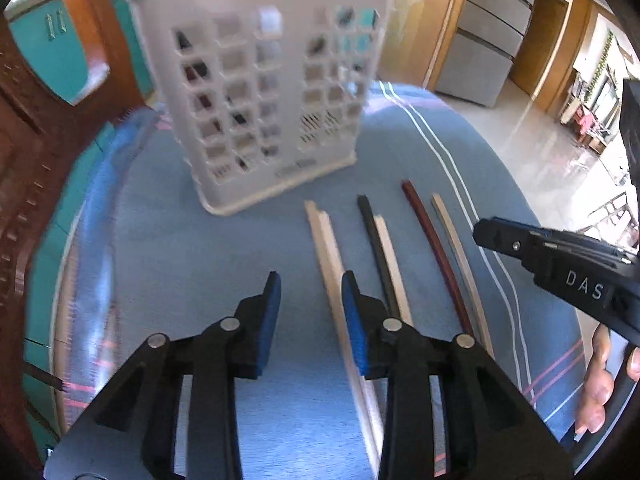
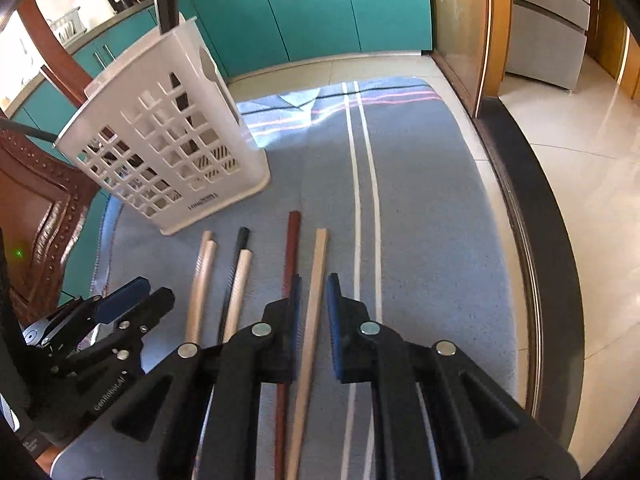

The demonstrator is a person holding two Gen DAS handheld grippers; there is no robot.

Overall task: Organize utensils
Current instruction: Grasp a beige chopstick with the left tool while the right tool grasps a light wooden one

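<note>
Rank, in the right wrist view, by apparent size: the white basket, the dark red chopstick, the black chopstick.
1. white basket, clearly largest.
2. dark red chopstick, longest visible stick, partly hidden by the right tool.
3. black chopstick, mostly hidden; true length unsure.

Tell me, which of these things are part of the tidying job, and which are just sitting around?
Part of the job:
- white utensil holder
- pale chopstick pair
- black chopstick
- dark red chopstick
- tan chopstick
- left gripper
- right gripper

Just around:
- blue cloth
- teal cabinets
- wooden chair
</note>
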